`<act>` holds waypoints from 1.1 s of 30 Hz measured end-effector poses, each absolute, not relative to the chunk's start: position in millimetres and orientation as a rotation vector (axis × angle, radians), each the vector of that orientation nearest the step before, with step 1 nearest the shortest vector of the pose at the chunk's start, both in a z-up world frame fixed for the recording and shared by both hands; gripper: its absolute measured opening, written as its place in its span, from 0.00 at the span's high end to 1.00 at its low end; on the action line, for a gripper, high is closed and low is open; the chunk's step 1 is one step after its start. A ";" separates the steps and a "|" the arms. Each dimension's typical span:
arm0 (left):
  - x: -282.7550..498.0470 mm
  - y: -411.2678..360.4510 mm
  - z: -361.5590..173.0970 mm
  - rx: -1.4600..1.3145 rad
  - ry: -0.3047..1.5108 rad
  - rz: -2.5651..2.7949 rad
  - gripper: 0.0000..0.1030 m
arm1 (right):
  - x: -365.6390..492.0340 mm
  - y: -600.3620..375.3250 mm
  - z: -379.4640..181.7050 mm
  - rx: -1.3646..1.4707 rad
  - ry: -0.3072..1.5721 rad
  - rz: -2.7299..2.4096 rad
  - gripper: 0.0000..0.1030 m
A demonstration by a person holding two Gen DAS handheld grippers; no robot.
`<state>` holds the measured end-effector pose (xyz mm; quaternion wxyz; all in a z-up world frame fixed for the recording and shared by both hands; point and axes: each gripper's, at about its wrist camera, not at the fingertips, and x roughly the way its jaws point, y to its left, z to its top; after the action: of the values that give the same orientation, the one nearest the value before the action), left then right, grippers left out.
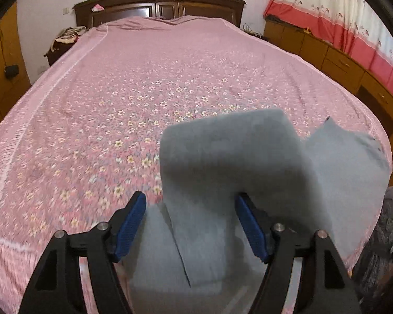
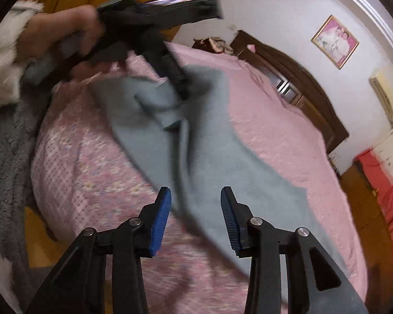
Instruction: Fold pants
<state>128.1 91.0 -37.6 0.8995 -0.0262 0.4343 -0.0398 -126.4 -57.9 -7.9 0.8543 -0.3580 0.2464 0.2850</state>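
Note:
Grey-blue pants (image 1: 222,162) lie on the pink floral bed near its right front corner, partly folded and bunched. In the left wrist view my left gripper (image 1: 191,204) is open, its blue pads either side of the cloth, with a fold rising in front of it. In the right wrist view the pants (image 2: 209,144) stretch diagonally across the bed. My right gripper (image 2: 195,196) is open just above the cloth, holding nothing. The left gripper (image 2: 170,62), held by a hand, shows at the upper left over the pants' far end.
The pink bedspread (image 1: 118,99) covers a wide bed with a dark wooden headboard (image 1: 159,2). Wooden cabinets (image 1: 340,60) and a red-and-cream curtain run along the right. A nightstand with clutter (image 1: 65,36) stands at the far left. The person's fleece sleeve (image 2: 2,60) is at left.

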 end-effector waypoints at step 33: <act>59.7 167.8 -5.9 -0.319 0.923 -0.127 0.98 | -100.3 11.7 -37.3 -0.864 0.117 0.624 0.97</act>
<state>59.7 167.8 -5.9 0.8811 -0.1533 0.4432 -0.0611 -100.3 11.8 -37.3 0.8597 -0.4117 0.0558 0.2972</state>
